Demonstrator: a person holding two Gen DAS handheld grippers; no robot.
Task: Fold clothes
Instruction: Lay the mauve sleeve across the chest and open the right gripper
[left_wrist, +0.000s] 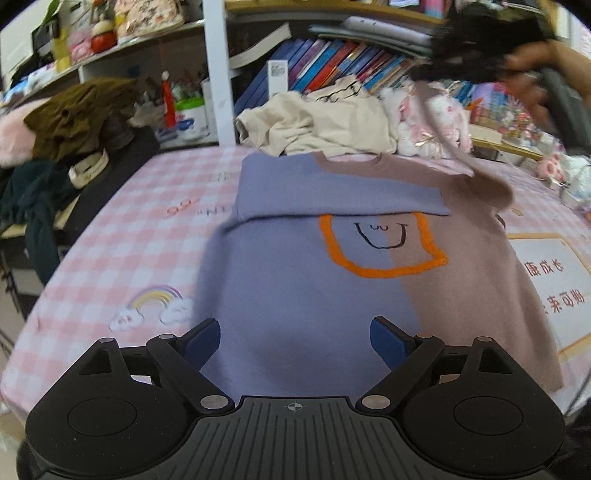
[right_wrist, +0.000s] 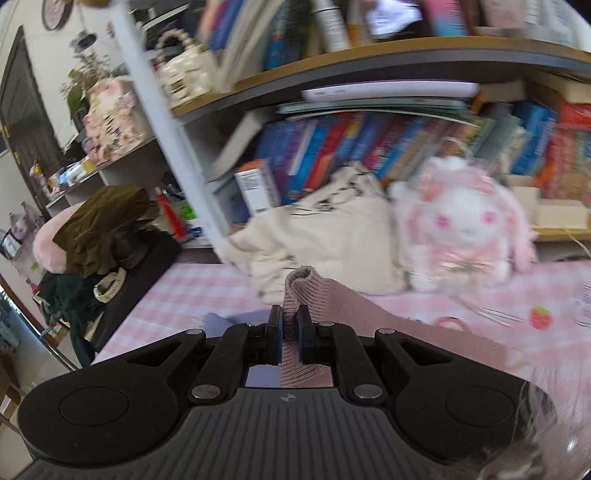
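Observation:
A half blue, half mauve sweater (left_wrist: 295, 288) with an orange square and a smiley lies flat on the pink checked tablecloth (left_wrist: 110, 240). Its blue left sleeve (left_wrist: 332, 192) is folded across the chest. My left gripper (left_wrist: 294, 338) hovers open over the sweater's lower hem, with nothing between its fingers. The mauve right sleeve (right_wrist: 310, 291) is lifted off the table, and my right gripper (right_wrist: 290, 325) is shut on its cuff. In the left wrist view that gripper (left_wrist: 480, 44) appears blurred at the top right, held by a person's hand (left_wrist: 535, 70), with the sleeve (left_wrist: 443, 133) hanging from it.
A cream garment (left_wrist: 321, 125) is heaped behind the sweater, beside a white and pink plush rabbit (right_wrist: 465, 225). Dark clothes (left_wrist: 74, 122) pile up at the table's left end. Bookshelves (right_wrist: 369, 140) stand behind. A framed card with red characters (left_wrist: 554, 288) lies at the right.

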